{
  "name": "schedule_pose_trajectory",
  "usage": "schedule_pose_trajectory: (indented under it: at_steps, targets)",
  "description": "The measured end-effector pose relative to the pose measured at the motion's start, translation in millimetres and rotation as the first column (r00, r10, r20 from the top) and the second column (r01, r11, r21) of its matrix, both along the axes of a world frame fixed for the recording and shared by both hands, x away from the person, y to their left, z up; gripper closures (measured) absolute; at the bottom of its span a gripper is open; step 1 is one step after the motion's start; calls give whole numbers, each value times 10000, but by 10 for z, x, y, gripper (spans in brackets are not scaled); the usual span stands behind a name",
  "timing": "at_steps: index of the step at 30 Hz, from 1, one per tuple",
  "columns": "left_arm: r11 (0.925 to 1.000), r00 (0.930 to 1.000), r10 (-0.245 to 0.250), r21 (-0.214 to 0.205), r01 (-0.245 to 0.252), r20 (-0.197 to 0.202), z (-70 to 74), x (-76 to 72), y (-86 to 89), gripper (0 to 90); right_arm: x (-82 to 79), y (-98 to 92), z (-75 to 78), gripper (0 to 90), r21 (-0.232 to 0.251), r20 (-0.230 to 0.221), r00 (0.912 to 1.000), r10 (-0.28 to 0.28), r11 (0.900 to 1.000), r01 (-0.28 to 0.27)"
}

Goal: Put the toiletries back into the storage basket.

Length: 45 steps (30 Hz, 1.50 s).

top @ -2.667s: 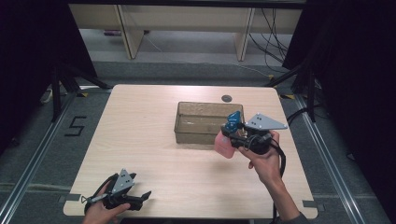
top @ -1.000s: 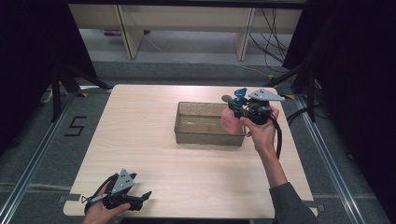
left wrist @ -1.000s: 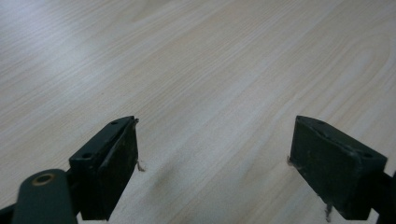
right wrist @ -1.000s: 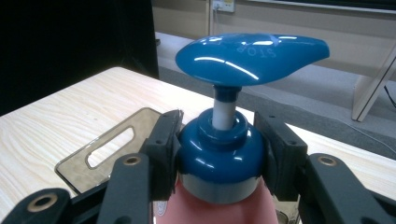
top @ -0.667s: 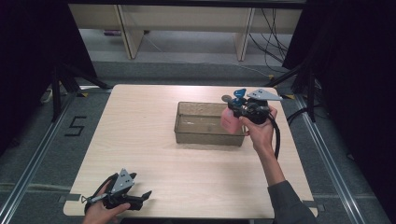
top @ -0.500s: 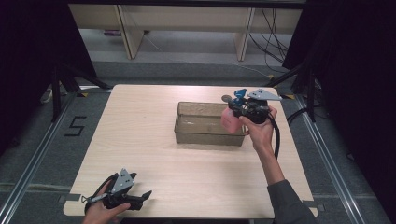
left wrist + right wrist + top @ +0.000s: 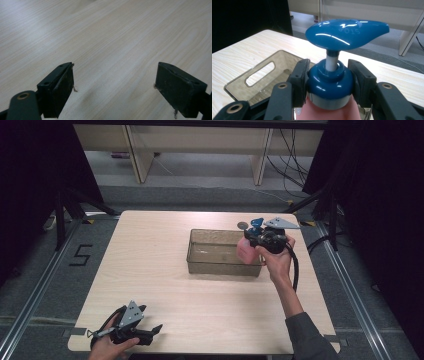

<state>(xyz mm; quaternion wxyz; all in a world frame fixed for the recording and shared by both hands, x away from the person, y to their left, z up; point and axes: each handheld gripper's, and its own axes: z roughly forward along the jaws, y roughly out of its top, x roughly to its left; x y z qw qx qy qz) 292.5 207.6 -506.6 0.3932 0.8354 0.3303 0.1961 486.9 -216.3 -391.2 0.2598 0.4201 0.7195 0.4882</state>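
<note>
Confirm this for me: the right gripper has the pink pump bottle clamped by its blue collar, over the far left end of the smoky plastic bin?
Not quite: the right gripper holds the pink pump bottle by its blue collar at the right end of the bin, as the high view shows.

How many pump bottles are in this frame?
1: a pink pump bottle with a blue pump head, clamped at its collar by the right gripper over the right end of the translucent brown bin.
</note>
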Motion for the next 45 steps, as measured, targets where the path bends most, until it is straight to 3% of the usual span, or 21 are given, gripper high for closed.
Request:
schedule_pose_trajectory:
  at_steps: [2,3,5,6,8,9,14,17,20,23,24,27,29,31,33,34,37,39,41,42,45]
  targets:
    - [9996,9998,-169,233,166,143,1,10,14,150,5,-5,-10,536,-122,31,10000,20,9999,-20]
    - [9995,9998,-149,263,146,124,3,7,14,149,-4,12,-23,535,57,-122,9999,-119,9999,120]
    - [10000,10000,-66,70,65,11,2,2,6,150,12,1,-37,535,-59,-13,10000,-22,10000,22]
    - [9997,10000,-44,248,44,16,16,3,8,150,7,1,-41,536,-48,-167,9999,22,10000,-23]
    - [9997,9999,-139,195,138,54,3,0,9,149,23,-9,-65,535,-181,-18,10000,0,9998,-1]
    - [9998,9999,-97,191,96,52,1,2,9,150,15,3,-81,535,0,-187,9998,-111,9999,111]
    - [9999,10000,-95,78,95,-21,-1,-6,2,150,25,-3,-124,535,-49,-323,9995,-70,10000,69]
    - [9994,9998,-155,314,152,93,20,15,15,150,35,-17,-145,536,-322,-173,9998,-51,9995,45]
    - [9998,9998,-165,125,164,94,0,9,8,150,17,3,-163,536,-76,-584,9983,-55,10000,50]
    - [9998,10000,-68,171,68,35,15,8,6,150,37,-3,-193,536,-263,-321,9995,33,9996,-41]
    - [9997,9999,-111,240,110,48,16,7,10,150,27,-1,-188,536,-243,-574,9983,94,9996,-108]
    - [10000,10000,-57,-58,57,-1,2,2,2,150,29,-10,-216,535,-405,-328,9995,-26,9992,13]
    - [9999,10000,6,-126,-7,-97,3,-6,-6,150,25,3,-236,535,-244,-512,9987,-40,9997,27]
    - [9997,9999,-118,201,116,103,6,7,14,150,27,-5,-247,536,-314,-517,9987,-6,9995,-10]
    - [9996,9998,141,-235,-144,-133,2,-9,-13,150,6,1,-258,535,-136,-772,9970,-19,9999,9]
    - [9995,9998,145,-274,-148,-114,1,-10,-16,150,26,-15,-268,536,-333,-565,9983,115,9994,-134]
    - [10000,10000,-39,60,39,-57,3,-4,8,150,9,-17,-281,536,-196,-742,9972,-19,9998,5]
    - [10000,10000,0,40,0,-99,13,0,6,150,21,-43,-291,535,-538,-421,9991,-21,9986,-2]
    - [9998,9999,70,-164,-71,-82,-2,-8,-8,150,10,-27,-305,535,-218,-709,9975,-63,9998,48]
    - [10000,10000,-30,31,30,-61,1,-4,7,150,6,-30,-303,535,-238,-787,9968,-104,9997,85]
    - [10000,9999,-17,47,18,-131,15,2,8,150,16,-40,-309,535,-291,-655,9978,136,9995,-155]
